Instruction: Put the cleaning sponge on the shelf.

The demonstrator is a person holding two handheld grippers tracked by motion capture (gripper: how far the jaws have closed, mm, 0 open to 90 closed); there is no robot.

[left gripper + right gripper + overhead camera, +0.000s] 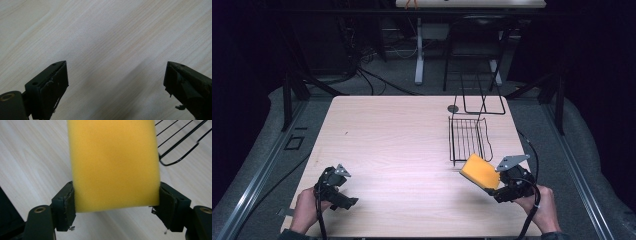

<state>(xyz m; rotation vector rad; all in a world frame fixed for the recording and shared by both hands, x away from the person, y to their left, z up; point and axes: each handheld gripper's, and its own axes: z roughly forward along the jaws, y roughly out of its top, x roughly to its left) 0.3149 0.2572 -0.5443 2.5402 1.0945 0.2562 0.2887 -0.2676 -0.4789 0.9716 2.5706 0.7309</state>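
Yellow foam sponge (113,162), rectangular, clamped in right claw (115,205); left claw (116,85) spread apart, empty.

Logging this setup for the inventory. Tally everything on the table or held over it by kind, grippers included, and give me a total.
Yellow sponge: 1
Black wire rack: 1
Small dark round disc: 1
Grippers: 2, the left gripper and the right gripper
Total: 5
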